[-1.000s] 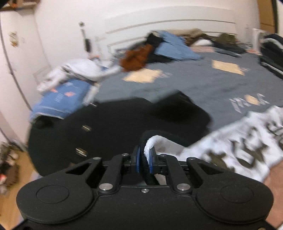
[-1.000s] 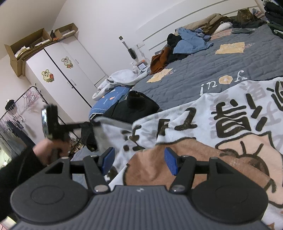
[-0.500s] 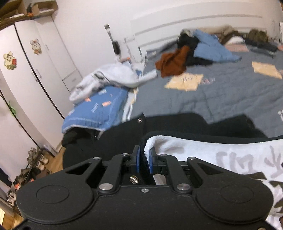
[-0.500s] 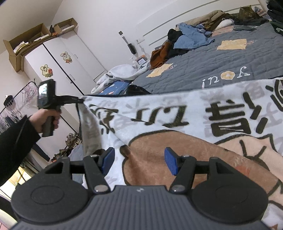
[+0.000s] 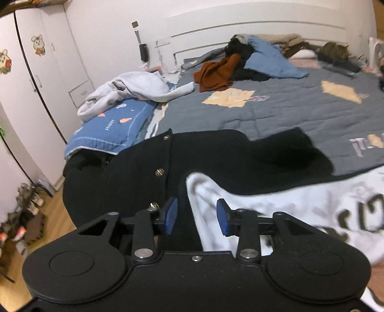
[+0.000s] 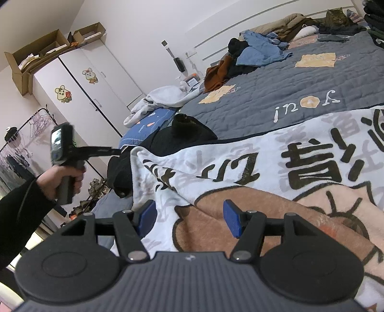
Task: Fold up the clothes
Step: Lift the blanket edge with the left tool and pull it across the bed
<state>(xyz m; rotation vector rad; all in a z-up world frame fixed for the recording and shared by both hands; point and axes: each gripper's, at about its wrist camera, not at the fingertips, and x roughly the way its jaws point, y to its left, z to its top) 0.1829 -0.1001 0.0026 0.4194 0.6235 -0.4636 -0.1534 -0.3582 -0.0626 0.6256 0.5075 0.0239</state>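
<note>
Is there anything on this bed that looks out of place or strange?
Yes. A cat lies at the head of the bed among unfolded clothes. Nearer, a black jacket hangs crumpled over the bed's edge, partly under the white printed blanket.

A second ago the left gripper (image 5: 195, 216) pinched the white corner of the printed blanket (image 5: 276, 208). Now its jaws are opening and the blue pads (image 5: 171, 216) no longer press the cloth, though the corner lies between them. The corner, held up before, has dropped onto the black coat (image 5: 134, 177)
</note>
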